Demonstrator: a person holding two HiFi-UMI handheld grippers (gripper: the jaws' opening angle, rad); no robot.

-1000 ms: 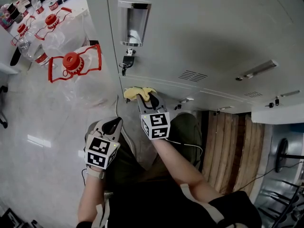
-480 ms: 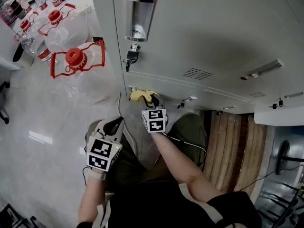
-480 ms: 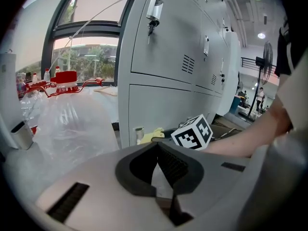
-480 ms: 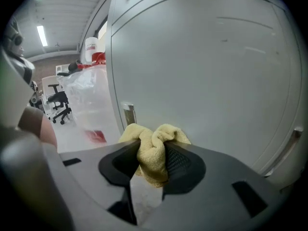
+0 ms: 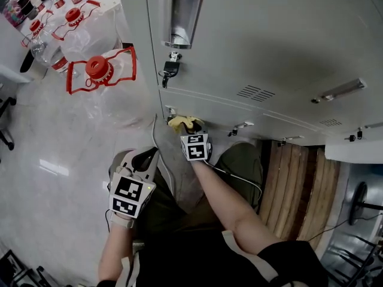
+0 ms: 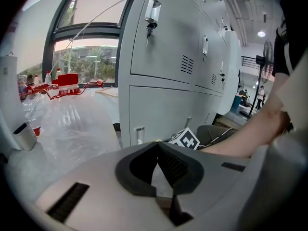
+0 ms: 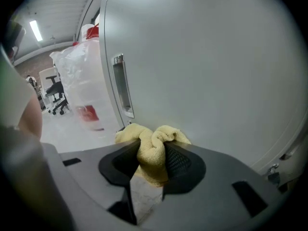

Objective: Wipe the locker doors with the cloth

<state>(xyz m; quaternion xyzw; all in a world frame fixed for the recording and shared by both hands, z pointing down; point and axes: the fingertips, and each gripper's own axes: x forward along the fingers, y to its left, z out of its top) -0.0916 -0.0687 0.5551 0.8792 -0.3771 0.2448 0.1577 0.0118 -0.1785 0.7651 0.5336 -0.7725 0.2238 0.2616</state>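
Note:
Grey metal lockers (image 5: 269, 46) fill the upper right of the head view. My right gripper (image 5: 190, 128) is shut on a bunched yellow cloth (image 5: 184, 123) and presses it against a lower locker door (image 5: 197, 113). In the right gripper view the cloth (image 7: 153, 148) sits pinched between the jaws, right at the grey door (image 7: 207, 71), beside a recessed handle (image 7: 121, 85). My left gripper (image 5: 143, 158) hangs lower left, away from the lockers, jaws closed together with nothing between them (image 6: 159, 153).
A key (image 5: 170, 69) hangs in the upper door's lock under a recessed handle (image 5: 179, 18). Large clear water bottles with red caps and handles (image 5: 99, 70) stand on the glossy floor at the left. Wooden boards (image 5: 293, 178) lie at the right.
My right gripper has carried the cloth downward along the locker front, from the seam between doors onto the lower door. The left gripper has stayed put.

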